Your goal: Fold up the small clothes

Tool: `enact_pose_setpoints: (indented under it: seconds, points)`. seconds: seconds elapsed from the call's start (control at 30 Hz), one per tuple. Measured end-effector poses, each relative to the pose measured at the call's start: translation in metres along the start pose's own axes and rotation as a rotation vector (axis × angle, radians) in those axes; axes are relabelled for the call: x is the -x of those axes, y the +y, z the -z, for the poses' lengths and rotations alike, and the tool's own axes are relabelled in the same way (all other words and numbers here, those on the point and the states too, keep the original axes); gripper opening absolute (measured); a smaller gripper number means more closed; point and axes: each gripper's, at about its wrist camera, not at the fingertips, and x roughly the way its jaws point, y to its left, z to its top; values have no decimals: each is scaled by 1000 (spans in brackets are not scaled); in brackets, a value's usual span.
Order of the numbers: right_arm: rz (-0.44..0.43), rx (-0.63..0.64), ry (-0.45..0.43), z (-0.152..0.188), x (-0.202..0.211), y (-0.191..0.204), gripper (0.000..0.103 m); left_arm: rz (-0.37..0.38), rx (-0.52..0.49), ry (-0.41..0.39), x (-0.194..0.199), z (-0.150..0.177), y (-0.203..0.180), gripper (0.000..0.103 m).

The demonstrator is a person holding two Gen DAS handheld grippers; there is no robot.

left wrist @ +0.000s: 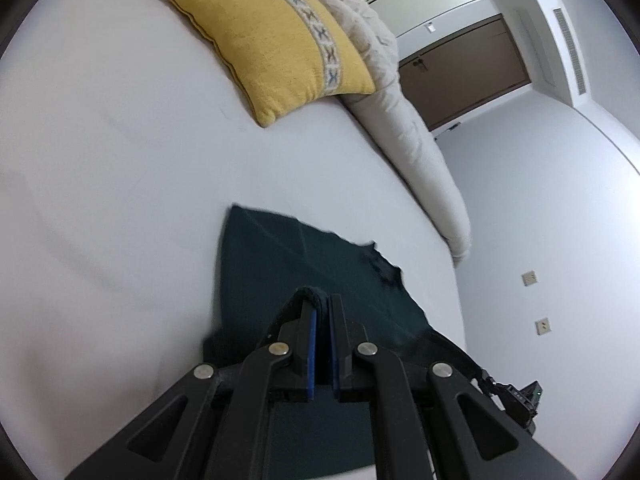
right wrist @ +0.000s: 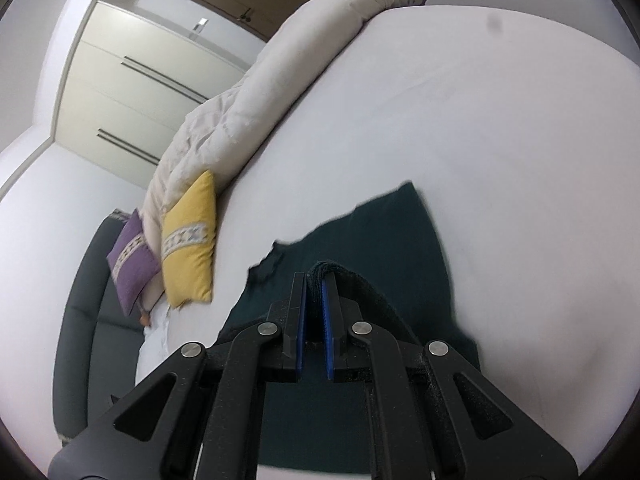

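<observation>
A dark green garment [left wrist: 280, 264] lies on the white bed sheet [left wrist: 120, 160], partly lifted at its near edge. My left gripper [left wrist: 322, 304] is shut on a rolled hem of the garment, which bulges over the fingertips. In the right wrist view the same garment [right wrist: 392, 232] spreads out ahead, and my right gripper [right wrist: 314, 280] is shut on another part of its thick hem. Both grippers hold the cloth a little above the sheet. The part of the garment under the grippers is hidden.
A yellow cushion [left wrist: 276, 44] lies on the bed against a rolled beige duvet [left wrist: 408, 128]. In the right wrist view the yellow cushion [right wrist: 188, 240] sits beside a purple cushion [right wrist: 132, 260] near a dark sofa [right wrist: 76, 320]. A wardrobe [right wrist: 132, 80] and white walls stand beyond.
</observation>
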Motion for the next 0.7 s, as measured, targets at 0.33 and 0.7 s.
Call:
enact_pose_setpoints:
  seconds: [0.33,0.7]
  points:
    - [116,-54,8,-42,-103,-38,6,-87,-32,23,-80,-45,5,6]
    - [126,-79,-18,-53,-143,-58,18,-91,13,33,-105,-51,28,51]
